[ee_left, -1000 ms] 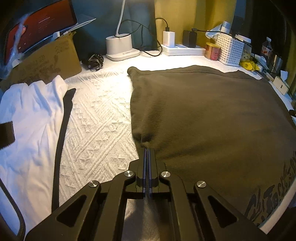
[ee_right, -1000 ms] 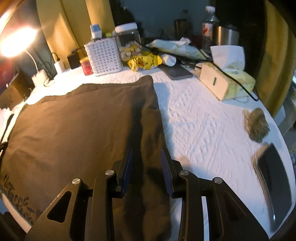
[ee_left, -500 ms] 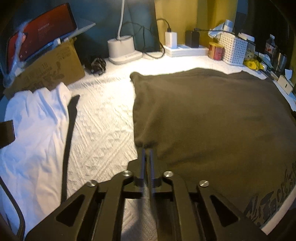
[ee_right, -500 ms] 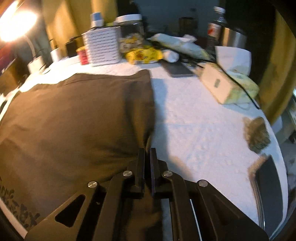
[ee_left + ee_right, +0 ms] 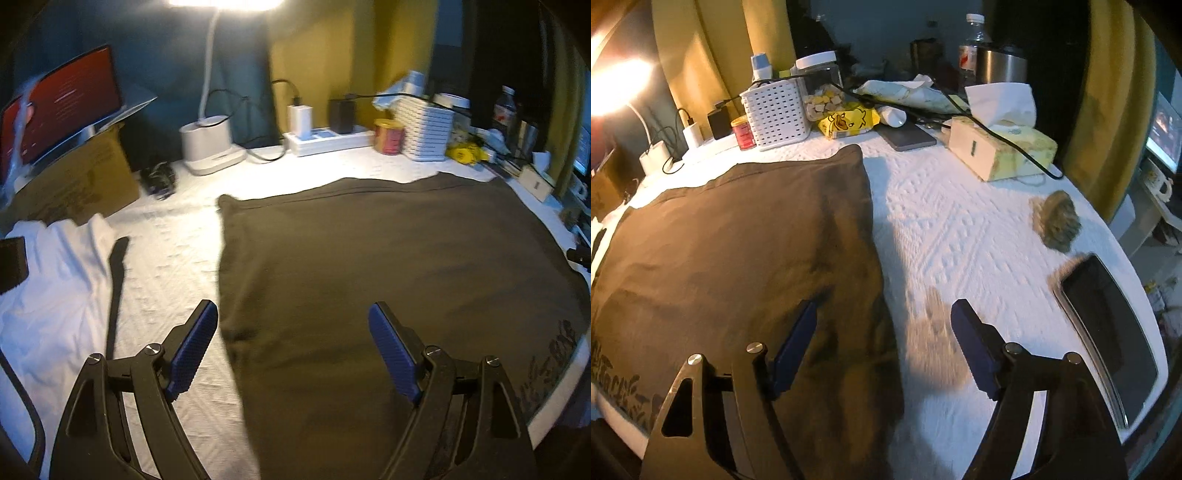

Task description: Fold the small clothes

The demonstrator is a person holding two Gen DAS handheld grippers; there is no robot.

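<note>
White textured cloth (image 5: 945,229) covers the table, with yellow curtains and a dark wall behind it. Over the near edge the left gripper (image 5: 291,332) has its jaws opening, blue pads (image 5: 192,350) spread wide on either side of the left border of the brown garment (image 5: 388,266); neither pad presses the fabric. The right gripper (image 5: 882,332) is opening as well, its pads (image 5: 975,350) astride the garment's right border, one over brown fabric, the other over bare cloth, nothing pinched.

That brown garment lies flat across the middle of the table, its far hem straight and its printed lettering at the near edge. A crumpled white garment (image 5: 51,295) lies at the left edge, crossed by a dark strap (image 5: 116,280).

Along the far edge stand a cardboard box (image 5: 74,181) carrying a laptop with a red screen (image 5: 62,107), a white lamp base (image 5: 210,144), a power strip (image 5: 328,140) with plugged chargers, a small red tin (image 5: 743,132), and a white perforated basket (image 5: 775,110), whose contents I cannot tell. Beside it a clear jar (image 5: 822,88) with a white lid holds pale chunks. A yellow duck-printed pouch (image 5: 847,123) lies in front of the jar. Toward the right edge a tissue box (image 5: 1001,147) has one tissue standing out, a cable draped over it; nearer sit a grey-green fuzzy clump (image 5: 1058,221) and a dark tablet (image 5: 1108,332).
</note>
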